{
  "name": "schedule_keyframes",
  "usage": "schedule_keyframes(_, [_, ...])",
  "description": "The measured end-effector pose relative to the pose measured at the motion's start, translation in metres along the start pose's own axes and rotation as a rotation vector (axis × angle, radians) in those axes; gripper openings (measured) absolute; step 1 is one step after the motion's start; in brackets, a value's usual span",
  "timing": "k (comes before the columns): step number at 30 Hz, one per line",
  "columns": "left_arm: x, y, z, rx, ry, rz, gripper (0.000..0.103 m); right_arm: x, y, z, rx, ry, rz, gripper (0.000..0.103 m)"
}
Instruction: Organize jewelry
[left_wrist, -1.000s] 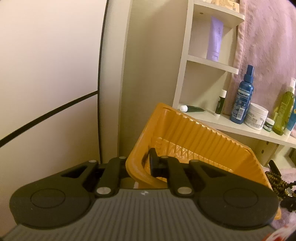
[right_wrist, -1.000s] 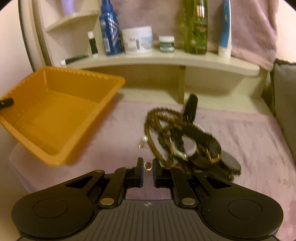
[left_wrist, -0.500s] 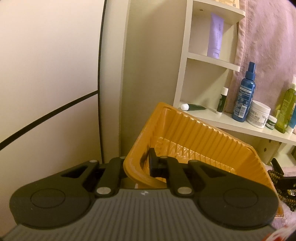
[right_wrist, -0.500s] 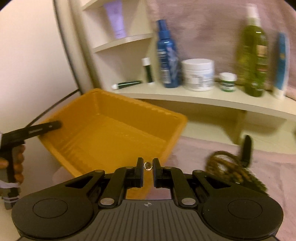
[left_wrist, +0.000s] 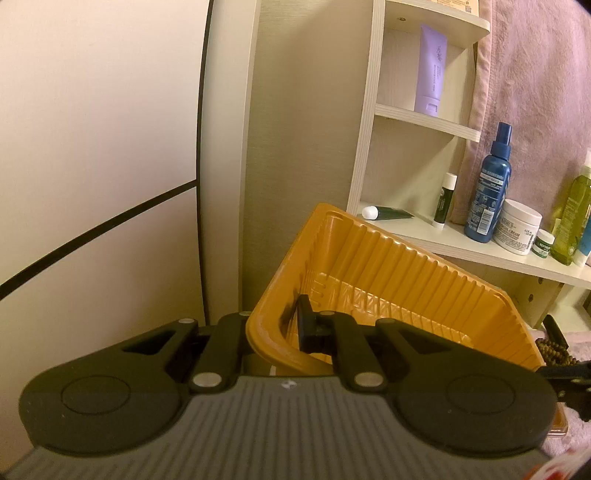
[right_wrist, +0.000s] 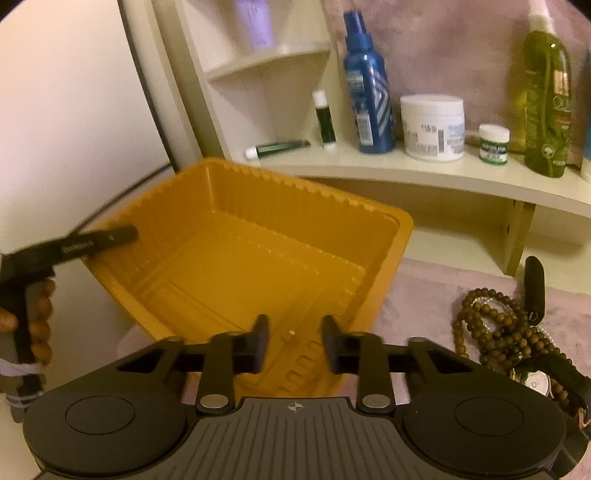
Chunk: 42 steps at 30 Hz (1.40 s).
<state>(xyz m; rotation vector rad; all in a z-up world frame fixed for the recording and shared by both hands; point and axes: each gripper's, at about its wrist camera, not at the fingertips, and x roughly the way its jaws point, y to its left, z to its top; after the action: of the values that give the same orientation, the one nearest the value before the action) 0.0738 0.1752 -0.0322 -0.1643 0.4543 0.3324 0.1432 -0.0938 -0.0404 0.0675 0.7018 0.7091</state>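
The right hand-held gripper is spread wide and nothing is held between its fingers. Just past the tips, a tiny pale piece is seen low inside the orange tray. It may be a small ring or stud, but it is too little and too blurry to be named for sure. Whether it is lying on the tray floor or is in the air cannot be told.

The left hand-held gripper is pressed together on the near wall of the orange tray, with one finger outside and one inside. The tray is held up at a tilt, most likely so that small things can be dropped in easily and will slide to the low side. From the right camera, one finger of the left hand-held gripper is seen on the far left edge of the tray.

To the right of the right hand-held gripper, a pile of jewelry is left on the pink fuzzy cover: brown bead strings, a watch and a black strap. The pile is partly cut off by the edge of the view, so its pieces cannot be counted.

Farther back, bottles and jars are stood on a shelf. They are not part of the job.
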Motion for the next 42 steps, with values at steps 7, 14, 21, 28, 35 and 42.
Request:
schedule_keyframes(7, [0.0, -0.001, 0.0, 0.0, 0.001, 0.006, 0.01, -0.041, -0.02, -0.013, 0.046, -0.094, -0.117, 0.038])
schedule_keyframes(14, [0.001, 0.0, 0.0, 0.0, 0.003, 0.005, 0.01, -0.043, -0.057, -0.025, 0.124, -0.027, -0.236, 0.038])
schedule_keyframes(21, [0.003, 0.0, 0.0, 0.006, 0.005, 0.005, 0.01, -0.019, -0.059, -0.025, 0.1, 0.012, -0.25, 0.037])
schedule_keyframes(28, [0.003, 0.0, 0.0, 0.007, 0.004, 0.006, 0.01, 0.006, -0.064, -0.025, 0.075, 0.05, -0.287, 0.021])
schedule_keyframes(35, [0.003, 0.0, 0.0, 0.008, 0.004, 0.006, 0.01, 0.019, -0.067, -0.023, 0.081, 0.073, -0.32, 0.016])
schedule_keyframes(42, [0.003, 0.0, 0.0, 0.008, 0.004, 0.006, 0.01, 0.023, -0.064, -0.022, 0.025, 0.07, -0.343, 0.009])
